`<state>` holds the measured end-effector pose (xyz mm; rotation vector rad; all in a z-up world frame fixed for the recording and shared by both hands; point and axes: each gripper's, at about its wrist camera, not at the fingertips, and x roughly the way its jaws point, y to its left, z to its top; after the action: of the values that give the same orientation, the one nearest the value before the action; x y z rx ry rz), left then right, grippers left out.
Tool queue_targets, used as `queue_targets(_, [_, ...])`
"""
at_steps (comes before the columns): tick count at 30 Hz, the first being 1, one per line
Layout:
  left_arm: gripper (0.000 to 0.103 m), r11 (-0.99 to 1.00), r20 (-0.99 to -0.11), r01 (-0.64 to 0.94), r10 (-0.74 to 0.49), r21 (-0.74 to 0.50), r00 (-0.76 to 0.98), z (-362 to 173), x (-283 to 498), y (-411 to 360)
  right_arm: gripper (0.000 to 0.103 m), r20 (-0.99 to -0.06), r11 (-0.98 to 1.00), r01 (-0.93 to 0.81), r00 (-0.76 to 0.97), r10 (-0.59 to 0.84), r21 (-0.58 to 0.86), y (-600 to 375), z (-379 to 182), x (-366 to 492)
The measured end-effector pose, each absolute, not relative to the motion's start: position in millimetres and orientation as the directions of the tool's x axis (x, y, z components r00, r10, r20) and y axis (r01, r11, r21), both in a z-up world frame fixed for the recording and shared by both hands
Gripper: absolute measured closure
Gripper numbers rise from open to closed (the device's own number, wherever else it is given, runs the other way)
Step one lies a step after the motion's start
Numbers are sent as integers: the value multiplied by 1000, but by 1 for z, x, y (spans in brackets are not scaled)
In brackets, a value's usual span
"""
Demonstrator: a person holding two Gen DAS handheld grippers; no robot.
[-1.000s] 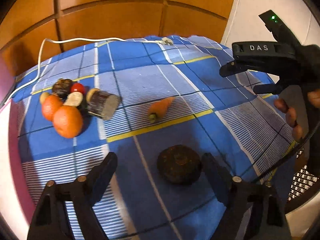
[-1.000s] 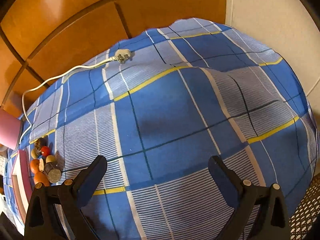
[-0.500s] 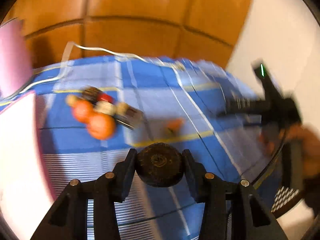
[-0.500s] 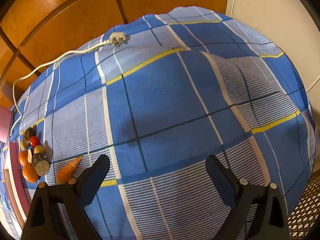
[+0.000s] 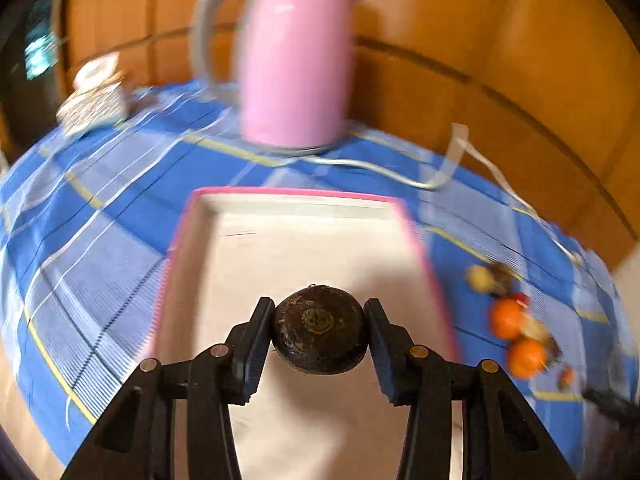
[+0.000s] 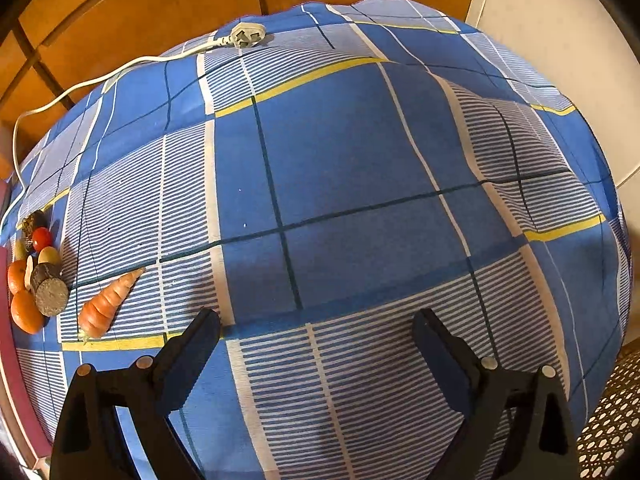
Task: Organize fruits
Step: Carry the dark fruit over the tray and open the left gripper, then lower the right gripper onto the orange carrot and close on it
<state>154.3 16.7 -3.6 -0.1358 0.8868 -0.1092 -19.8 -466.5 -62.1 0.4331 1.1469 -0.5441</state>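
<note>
My left gripper [image 5: 319, 334] is shut on a dark brown round fruit [image 5: 320, 335], held above a white tray with a pink rim [image 5: 296, 192]. A cluster of fruits lies right of the tray: two oranges [image 5: 506, 318], a red one and dark pieces, all blurred. In the right wrist view the same cluster [image 6: 36, 280] sits at the far left with a carrot [image 6: 106, 306] beside it. My right gripper [image 6: 316, 330] stands open over bare blue checked cloth, with nothing between its fingers.
A pink kettle [image 5: 296, 64] stands behind the tray, its white cord [image 6: 120, 66] and plug [image 6: 248, 35] trailing along the table's back edge. A small patterned object [image 5: 94, 106] sits at the back left. Wooden panels rise behind; a white wall is at the right.
My left gripper closed on the dark round fruit, lifted it and swung left over the tray. The right gripper sank slightly toward the cloth, bringing the carrot into its view.
</note>
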Motion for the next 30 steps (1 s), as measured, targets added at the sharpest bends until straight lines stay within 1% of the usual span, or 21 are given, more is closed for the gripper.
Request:
queue_targets(2, [57,991,-764,11,-109,-133,635,-8,160,25,4,-934,790,611,307,-180,49,-468,-63,-20])
queue_targets(3, [56,992,-763,15,-108,-128,637,-9,161,27,4,-934,790,611,306,-184,45,-468,-63,-20])
queue_targets(5, [48,991,-761,23,-118,-135,638,-10,159,28,3,-934,788,614,306,-185,45,-469,-64,-21])
queue_targets(6, [41,990,-755,22,-119,-137,644,-9,156,28,3,-934,787,615,305,-185,45,-468,-64,-19])
queue_targets(7, [38,991,-742,20,-113,-133,661,-5,151,27,3,-934,786,616,304,-187,43,-466,-65,-16])
queue_targets(11, [38,991,-704,29,-116,-134,700,9,129,20,4,-930,791,612,306,-202,30,-459,-67,-17])
queue_targets(12, [38,991,-693,27,-110,-130,712,13,120,19,6,-929,787,616,310,-202,34,-457,-67,-18])
queue_targets(13, [37,991,-683,26,-112,-134,722,16,111,18,13,-927,786,618,317,-203,39,-452,-65,-17])
queue_targets(14, [36,990,-677,26,-114,-139,728,19,105,19,18,-920,786,616,336,-203,52,-452,-61,-17])
queue_targets(15, [33,989,-669,24,-115,-143,734,21,96,20,27,-909,791,605,373,-184,88,-450,-57,-19])
queue_targets(16, [32,989,-663,26,-116,-145,739,22,89,20,32,-901,797,589,406,-153,130,-449,-53,-20])
queue_targets(18, [32,990,-657,32,-117,-141,745,23,75,20,36,-882,816,527,469,-46,238,-441,-51,-16])
queue_targets(20, [32,991,-658,30,-111,-134,745,23,63,20,42,-870,840,470,492,6,272,-429,-49,-12])
queue_targets(22, [32,991,-660,27,-107,-131,744,21,53,22,49,-862,856,427,506,41,291,-420,-47,-9])
queue_targets(24, [31,991,-662,6,-93,-133,744,19,43,27,51,-850,864,391,521,76,317,-413,-43,-6])
queue_targets(26, [27,989,-660,-27,-76,-144,747,18,35,35,56,-842,868,372,532,92,330,-409,-41,-5])
queue_targets(27, [24,987,-659,-53,-63,-155,749,17,31,40,58,-835,869,360,540,103,340,-406,-39,-5])
queue_targets(29, [23,981,-660,-90,-48,-173,750,16,25,49,61,-825,861,357,553,118,363,-403,-37,-5])
queue_targets(30, [23,978,-660,-105,-40,-178,750,15,23,52,64,-823,857,358,555,124,370,-401,-37,-4])
